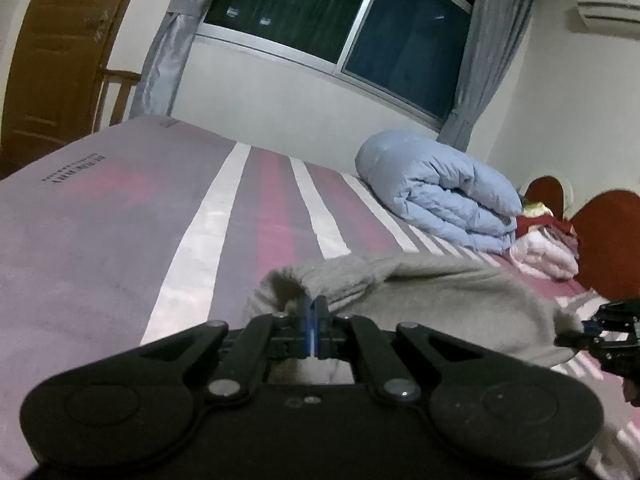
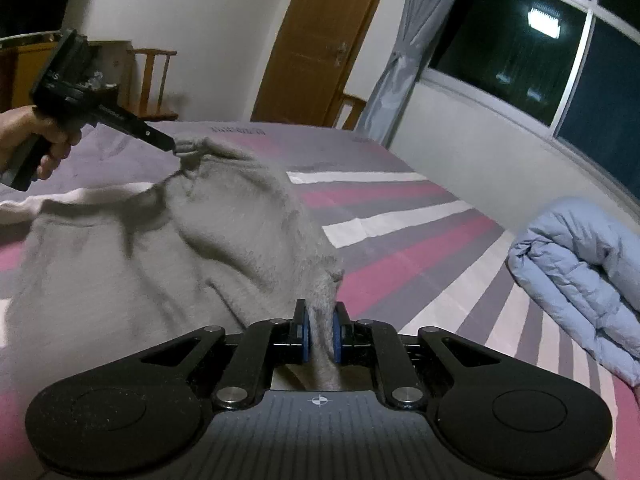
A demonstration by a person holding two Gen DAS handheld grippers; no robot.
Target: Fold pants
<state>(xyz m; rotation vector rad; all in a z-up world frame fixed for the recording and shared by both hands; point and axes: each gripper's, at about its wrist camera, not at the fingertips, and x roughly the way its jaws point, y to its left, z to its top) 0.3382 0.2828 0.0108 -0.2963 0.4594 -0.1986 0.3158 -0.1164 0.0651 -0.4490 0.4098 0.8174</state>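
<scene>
Grey pants [image 2: 168,240] hang lifted over the striped bed [image 2: 400,240], stretched between both grippers. My right gripper [image 2: 320,320] is shut on one bunched corner of the cloth, which fills the gap between its blue pads [image 2: 337,330]. My left gripper [image 1: 315,312] is shut on the other corner of the pants [image 1: 420,292], its blue pads pressed together with a thin edge of cloth between them. In the right wrist view the left gripper [image 2: 172,146] shows at the upper left, held by a hand [image 2: 28,136]. The right gripper [image 1: 576,334] shows at the right edge of the left wrist view.
A folded light-blue duvet [image 1: 444,192] lies on the bed near the window wall. Pink and red folded cloths [image 1: 544,248] sit beside a red headboard [image 1: 612,240]. A wooden door [image 2: 320,40], a wooden chair [image 2: 154,80] and grey curtains [image 1: 168,52] stand beyond the bed.
</scene>
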